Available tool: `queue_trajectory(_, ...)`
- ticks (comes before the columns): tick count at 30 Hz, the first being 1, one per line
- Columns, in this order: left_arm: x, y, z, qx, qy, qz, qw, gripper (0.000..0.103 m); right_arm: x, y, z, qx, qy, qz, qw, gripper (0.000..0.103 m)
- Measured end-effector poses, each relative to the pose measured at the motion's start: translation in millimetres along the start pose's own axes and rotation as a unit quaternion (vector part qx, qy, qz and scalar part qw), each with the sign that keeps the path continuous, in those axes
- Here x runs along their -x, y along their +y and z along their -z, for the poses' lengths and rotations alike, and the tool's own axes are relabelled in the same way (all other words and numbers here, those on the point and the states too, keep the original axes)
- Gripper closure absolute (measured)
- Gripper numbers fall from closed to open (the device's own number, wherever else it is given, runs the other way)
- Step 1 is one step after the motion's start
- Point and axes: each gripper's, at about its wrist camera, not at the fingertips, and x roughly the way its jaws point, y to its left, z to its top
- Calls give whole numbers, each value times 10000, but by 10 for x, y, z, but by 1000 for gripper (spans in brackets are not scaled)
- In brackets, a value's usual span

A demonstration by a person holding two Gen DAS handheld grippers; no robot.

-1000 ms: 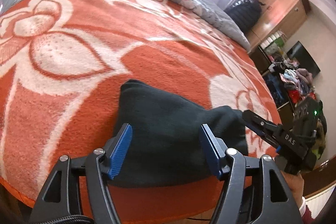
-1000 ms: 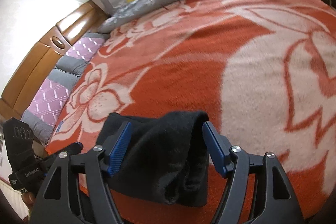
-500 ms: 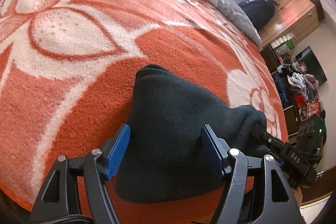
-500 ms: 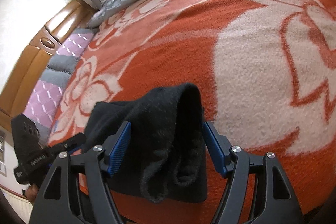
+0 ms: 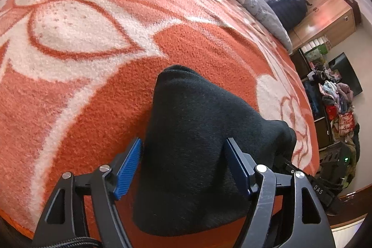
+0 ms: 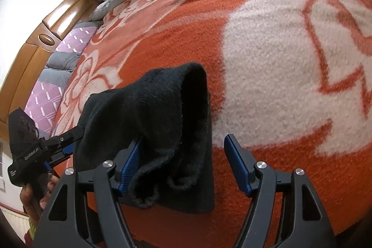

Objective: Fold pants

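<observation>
Blue-padded fingers of the left gripper (image 5: 183, 166) stand wide around the black fleece pants (image 5: 197, 143), gripping nothing. The right gripper (image 6: 183, 164) is spread too, cloth draped over its left pad. The pants lie as a compact bundle near the edge of the orange-and-white flowered blanket (image 5: 93, 62). Folding looks nearly finished; perhaps only flattening and letting go remain.

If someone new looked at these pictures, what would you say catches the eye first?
Most striking is the orange blanket with white flowers, which fills both views. On it, near the front edge, lies a bundle of dark pants, between the open fingers of the left gripper. In the right wrist view, the right gripper is open too, with the pants' edge draped over its left finger.
</observation>
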Motion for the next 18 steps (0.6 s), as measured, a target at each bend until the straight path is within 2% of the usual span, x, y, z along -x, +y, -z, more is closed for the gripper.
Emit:
queue_trajectory(6,-67,21,23,-4,39,-23,10000,26,-20,-89,53,-60,6,-180,9998,33)
queue_trajectory(18,-214,182,62,283,128,136,9994,27,-121,-65,67,-64,126,-540,9984,36)
